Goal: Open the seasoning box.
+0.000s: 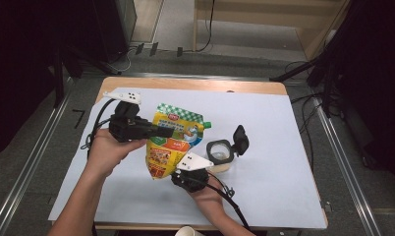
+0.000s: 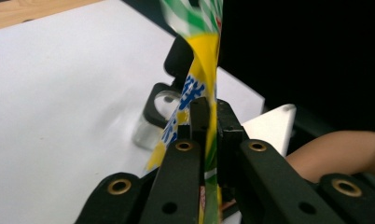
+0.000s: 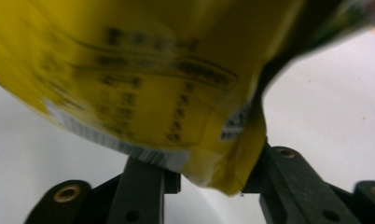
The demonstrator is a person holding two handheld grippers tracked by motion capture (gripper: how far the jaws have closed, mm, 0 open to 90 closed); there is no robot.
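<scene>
My left claw [image 1: 158, 131] is clamped on the pouch's [image 1: 173, 142] side seam, holding it above the counter [image 1: 284, 162] beside the open jar [image 1: 220, 152]. My right claw [image 1: 183, 173] straddles the bottom corner, jaws apart, not pressing. Best to regrip low, then tip the green spout [image 1: 207, 125] over the jar. Print too blurred to read.

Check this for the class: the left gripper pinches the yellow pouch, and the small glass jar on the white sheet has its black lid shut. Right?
Not quite. In the high view the jar has its black lid flipped open. The left gripper does pinch the yellow pouch.
</scene>
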